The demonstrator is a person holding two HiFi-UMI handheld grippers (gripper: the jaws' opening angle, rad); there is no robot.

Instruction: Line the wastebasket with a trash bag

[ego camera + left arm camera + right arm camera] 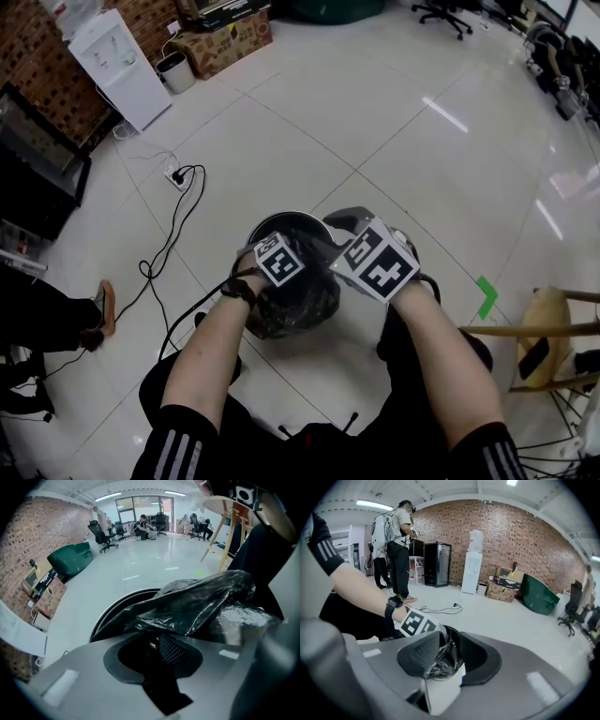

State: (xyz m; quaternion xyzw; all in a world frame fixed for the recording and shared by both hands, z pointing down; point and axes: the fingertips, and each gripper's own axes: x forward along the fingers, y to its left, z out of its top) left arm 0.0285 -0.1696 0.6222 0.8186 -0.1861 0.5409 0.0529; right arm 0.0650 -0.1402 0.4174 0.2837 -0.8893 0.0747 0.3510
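- Left gripper (157,645) over the wastebasket (284,216): jaws a little apart, black trash bag (197,602) at the tips.
- Right gripper (443,651) at the wastebasket's rim: jaws apart, crumpled bag between them.

From above, the round metal wastebasket (281,217) shows only a rim arc at its twelve o'clock. The crumpled black plastic trash bag (298,305) and both marker cubes (375,262) cover the rest. The gap inside the left tongs (157,652) is black, so I can't tell whether they pinch the bag. The pale wooden stool (553,328) is cut off at four o'clock.
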